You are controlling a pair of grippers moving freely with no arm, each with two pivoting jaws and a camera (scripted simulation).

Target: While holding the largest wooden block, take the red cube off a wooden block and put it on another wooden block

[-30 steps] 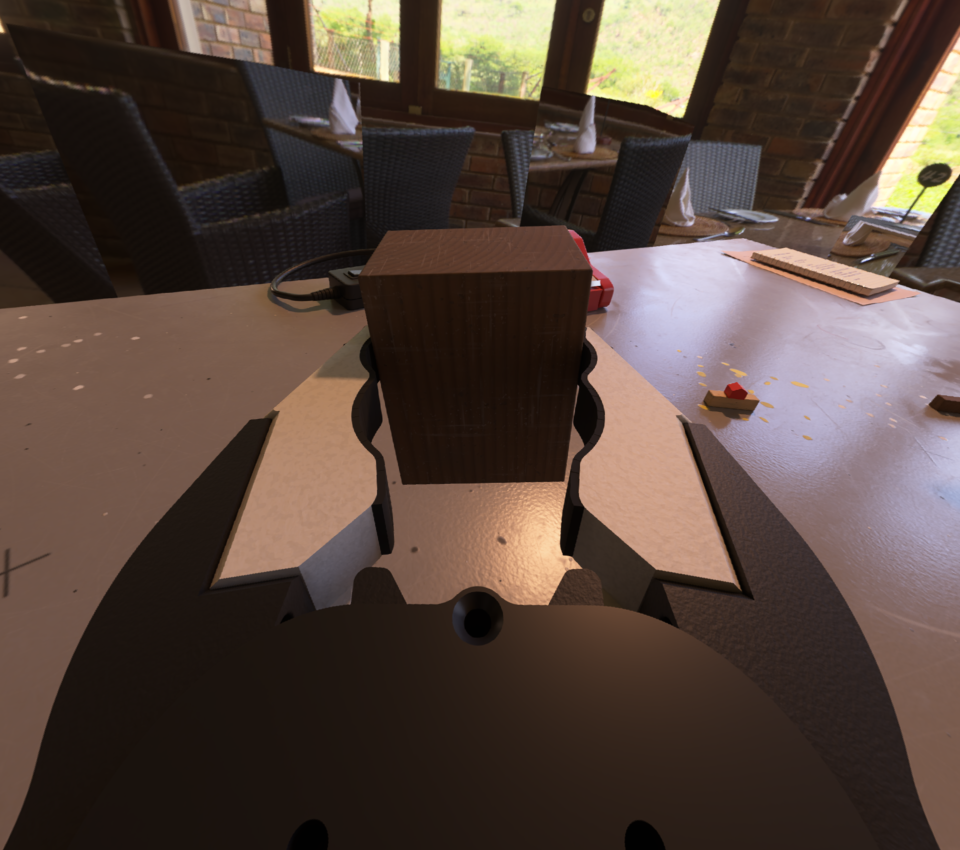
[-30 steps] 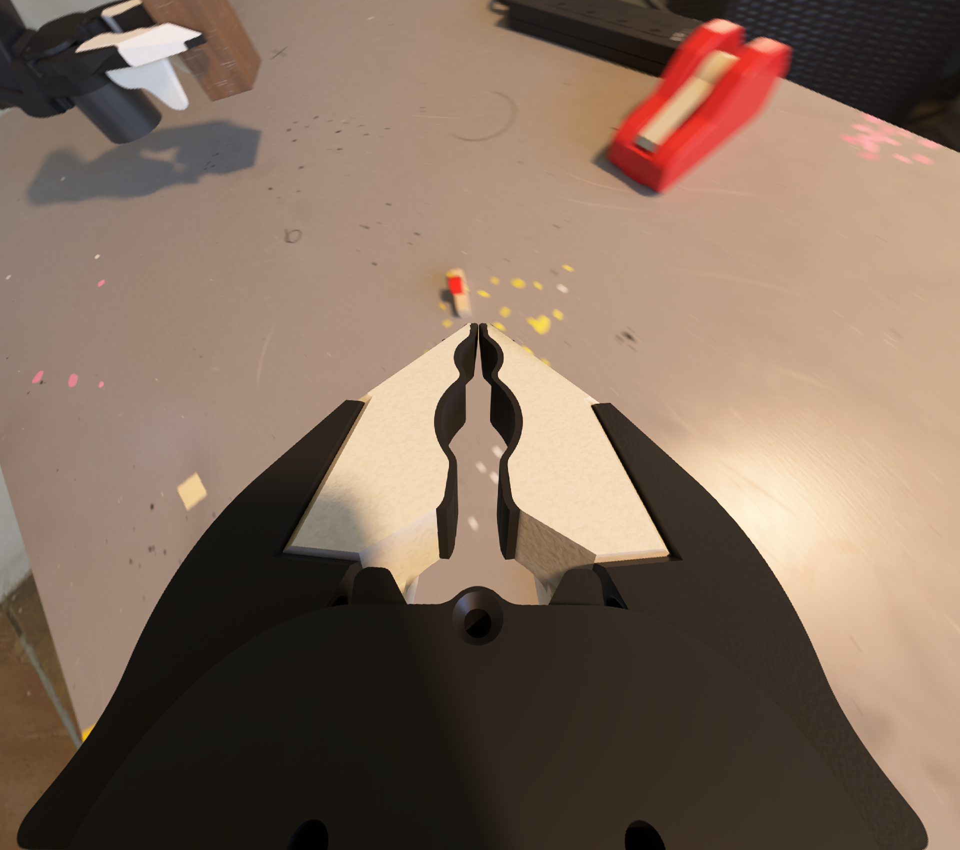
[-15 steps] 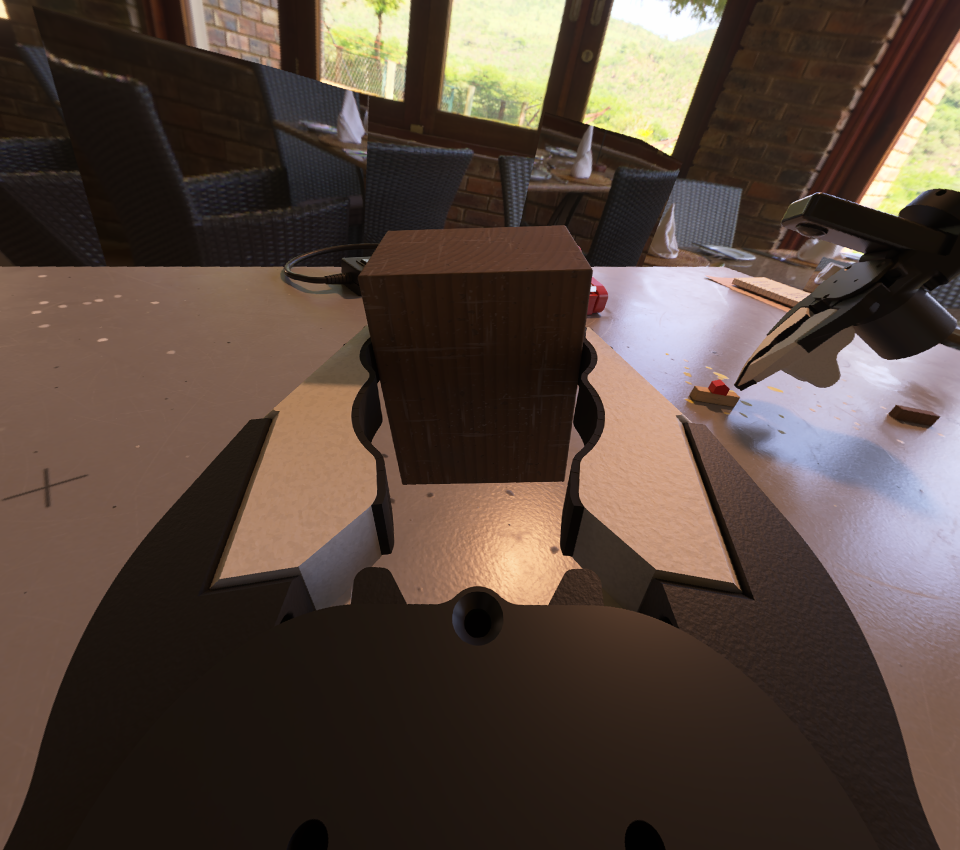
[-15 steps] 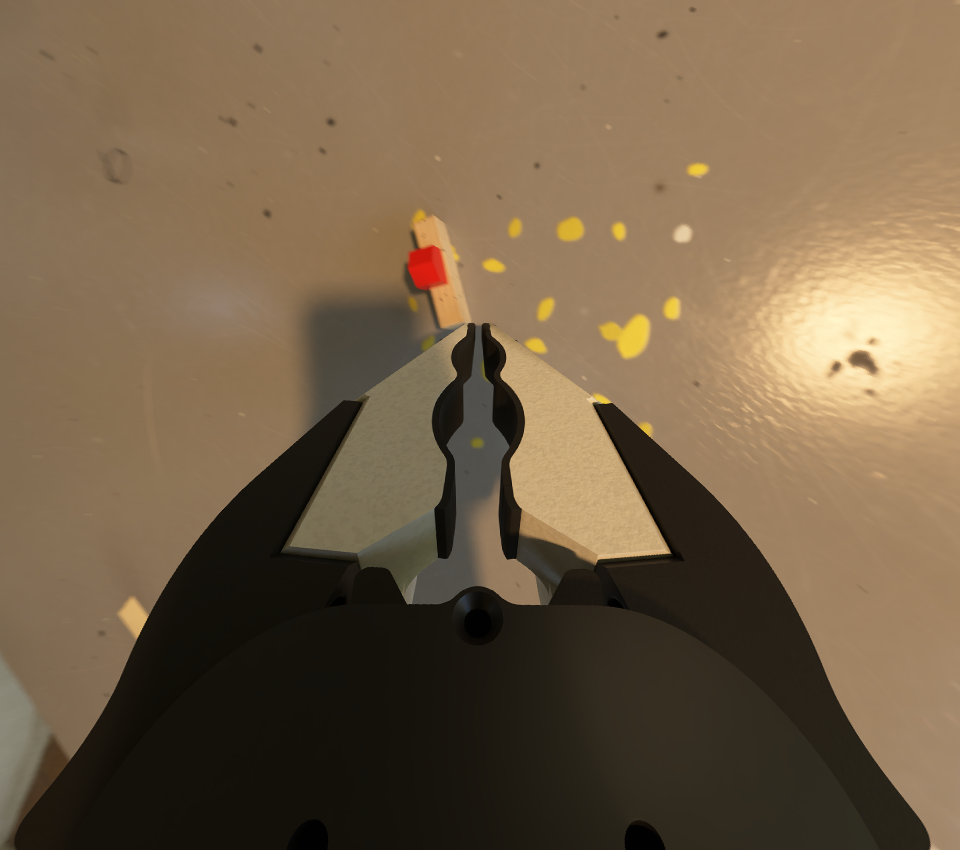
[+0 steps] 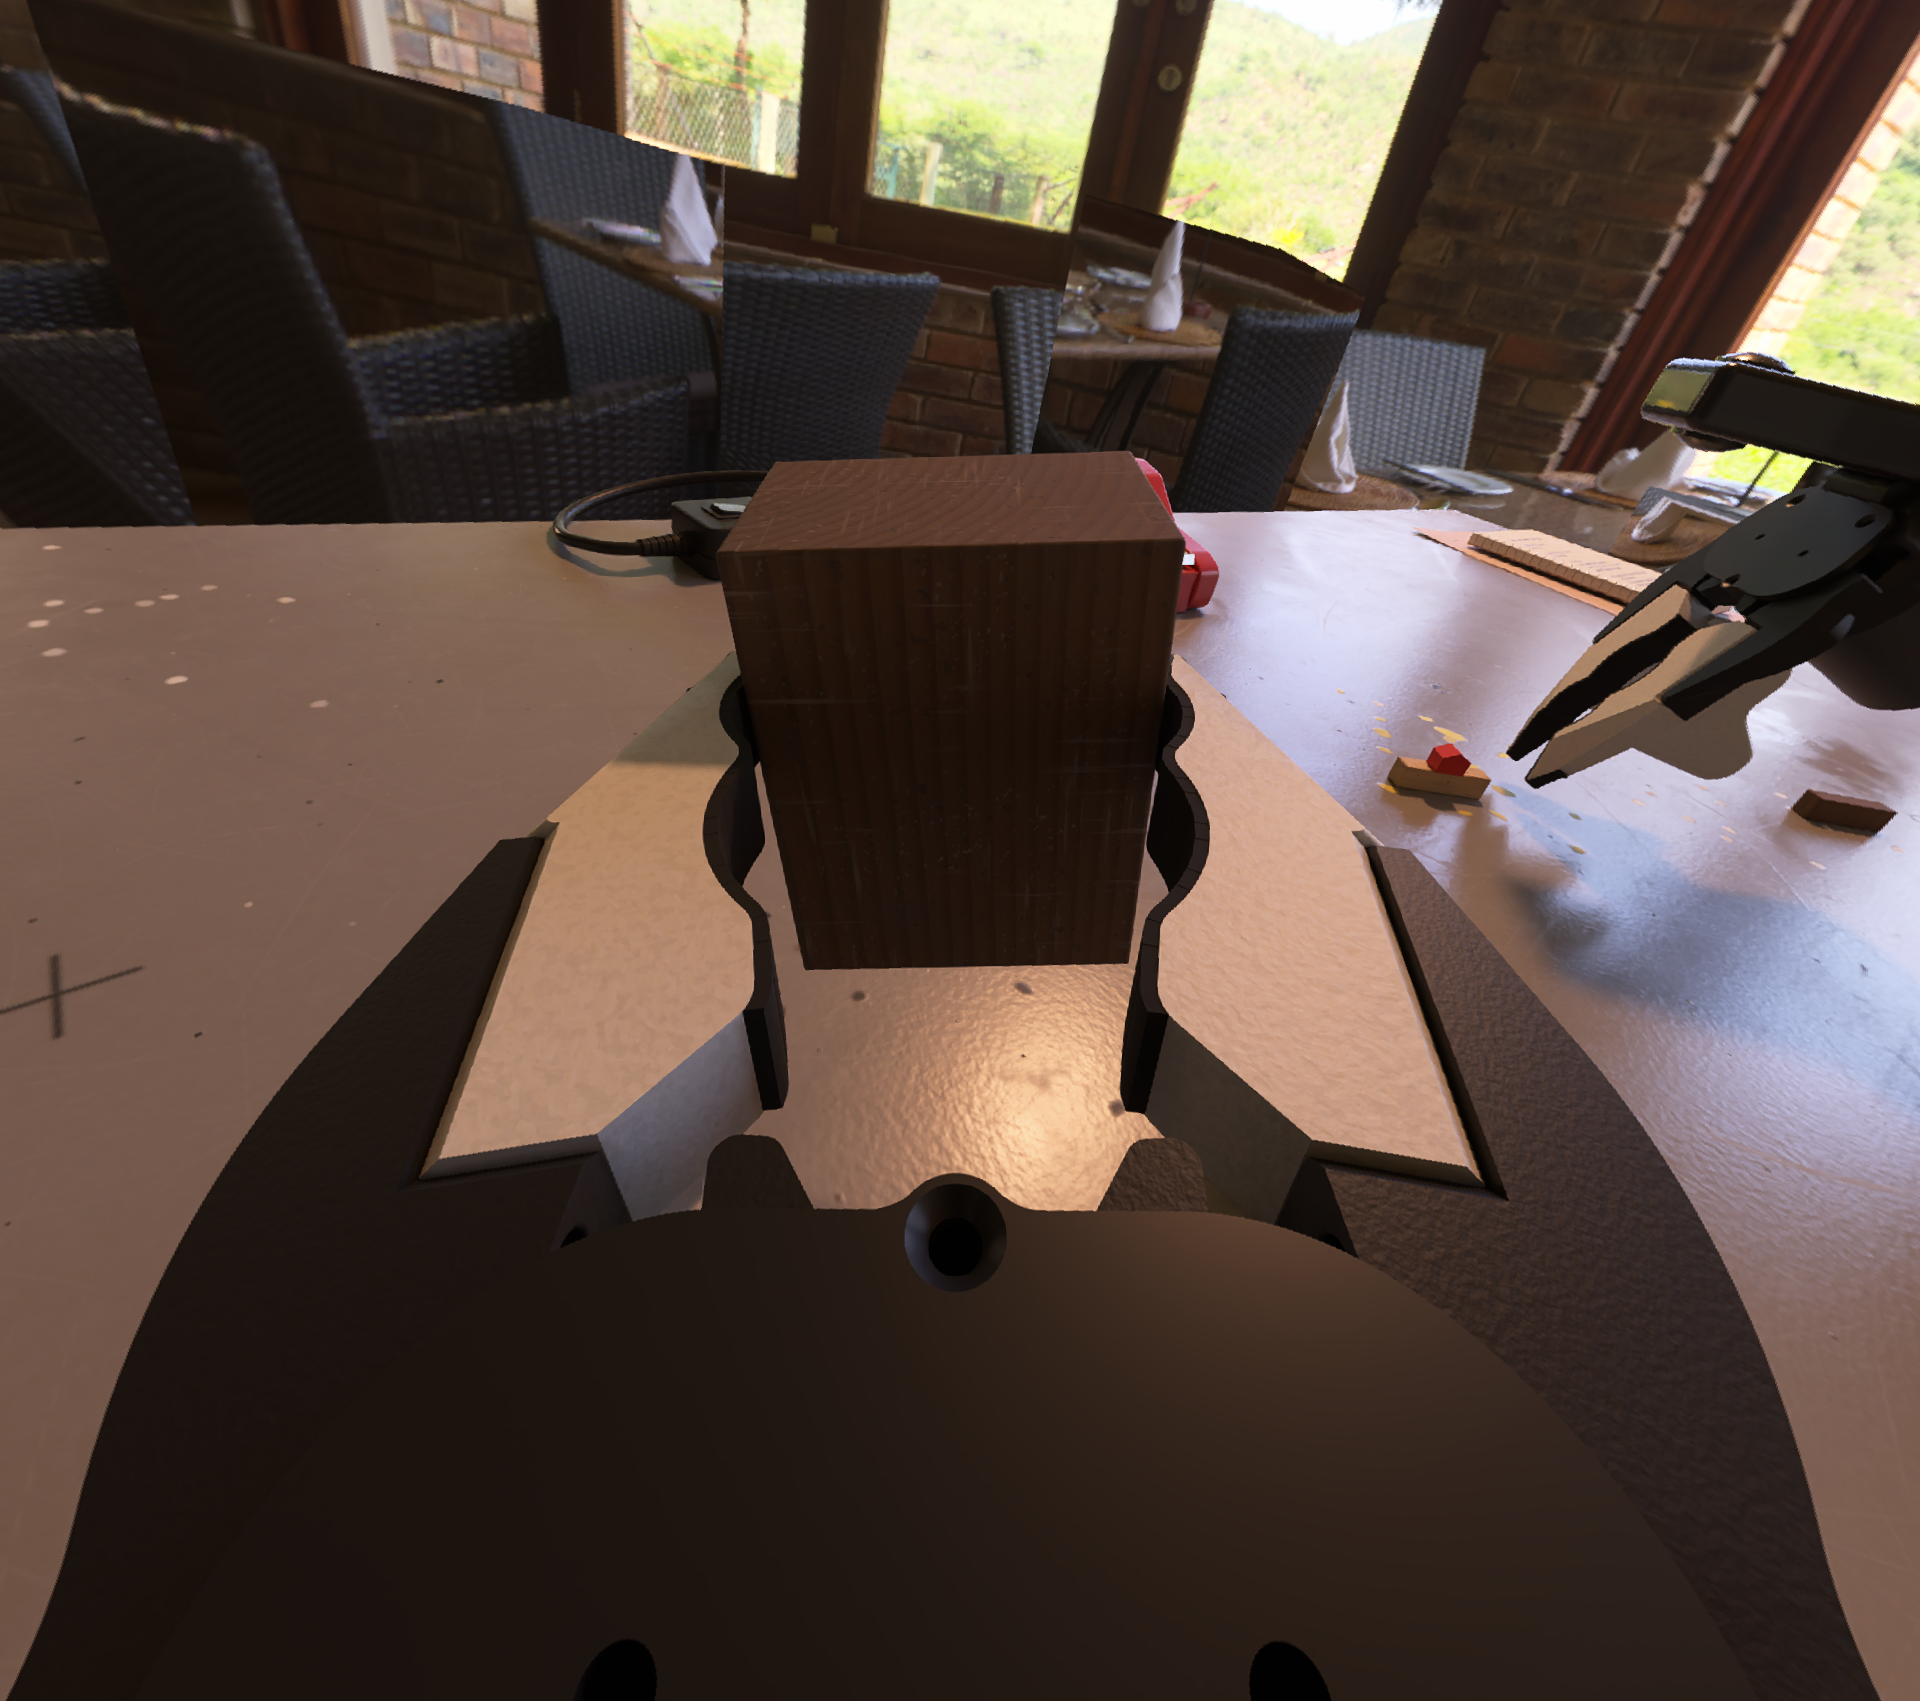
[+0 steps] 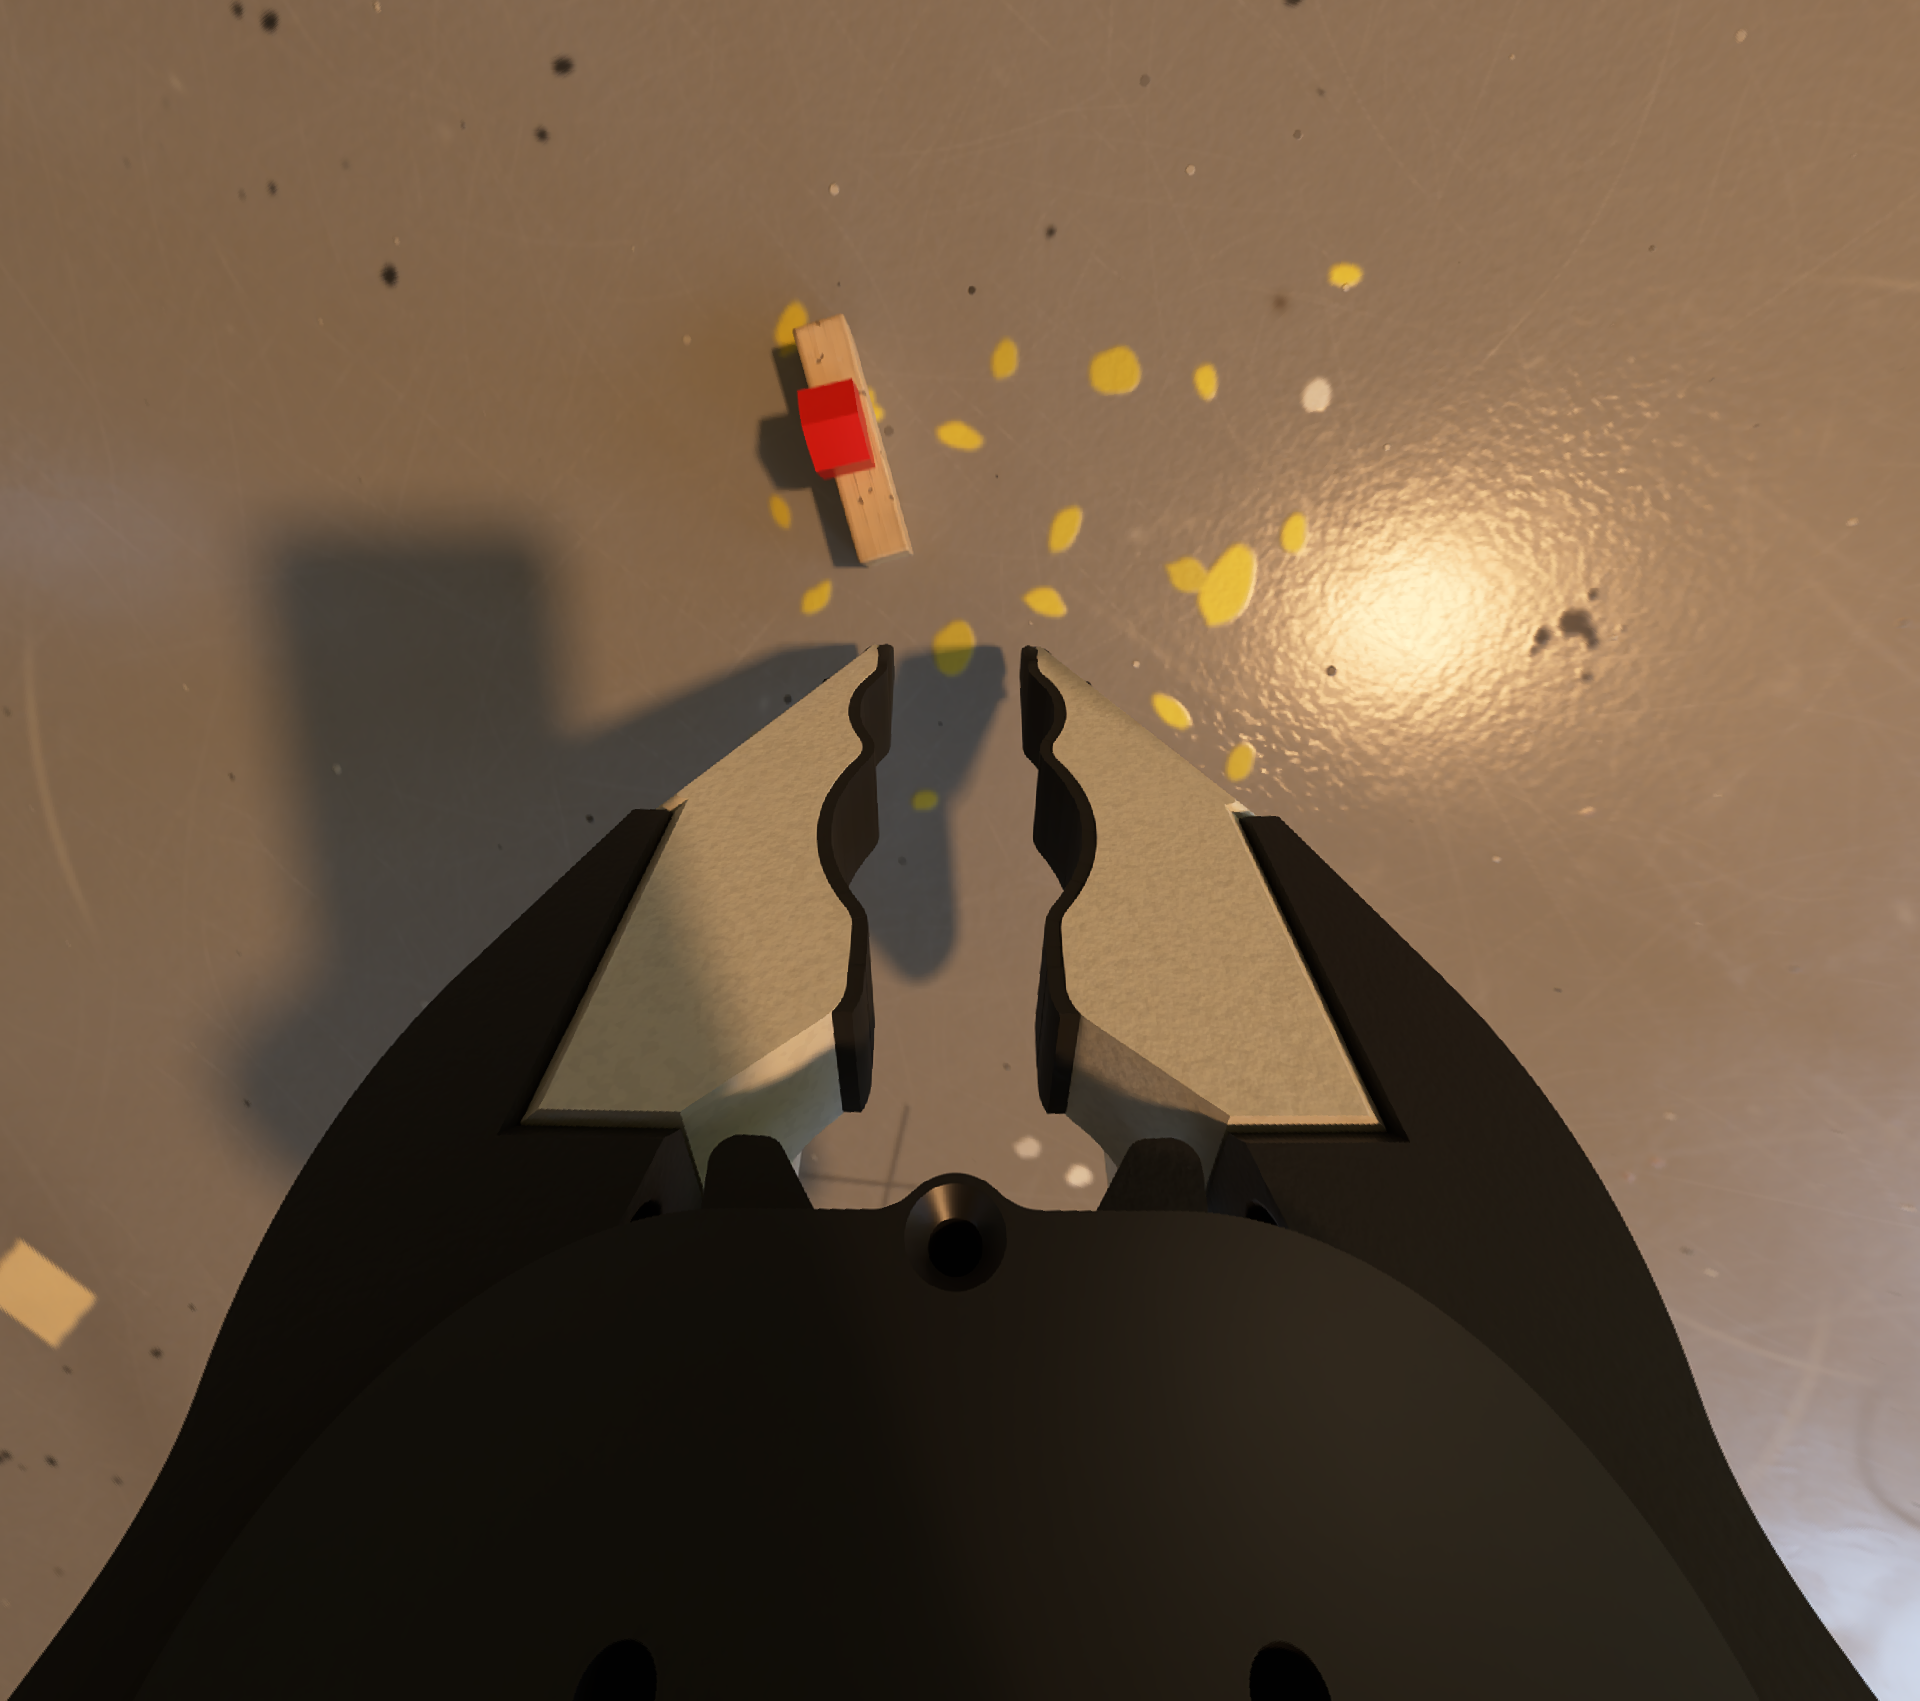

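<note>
My left gripper (image 5: 954, 695) is shut on the largest wooden block (image 5: 951, 716), a dark brown one, and holds it above the table. A small red cube (image 6: 834, 426) sits on a thin pale wooden block (image 6: 868, 488) lying flat on the table; both also show in the left wrist view, the cube (image 5: 1447, 759) on the block (image 5: 1439, 781). My right gripper (image 6: 954, 662) is open and empty, pointing down just short of the pale block; it also shows in the left wrist view (image 5: 1532, 766). A small dark wooden block (image 5: 1844, 812) lies to the right.
A red tape dispenser (image 5: 1190, 571) and a black power strip with cable (image 5: 707, 524) lie behind the held block. A flat board (image 5: 1558, 565) lies at the far right of the table (image 5: 312, 768). Yellow paint spots (image 6: 1226, 581) mark the surface. Wicker chairs stand beyond.
My right gripper has opened its jaws and moved lower, closer to the red cube and pale block. My left gripper still holds the large block, almost unmoved.
</note>
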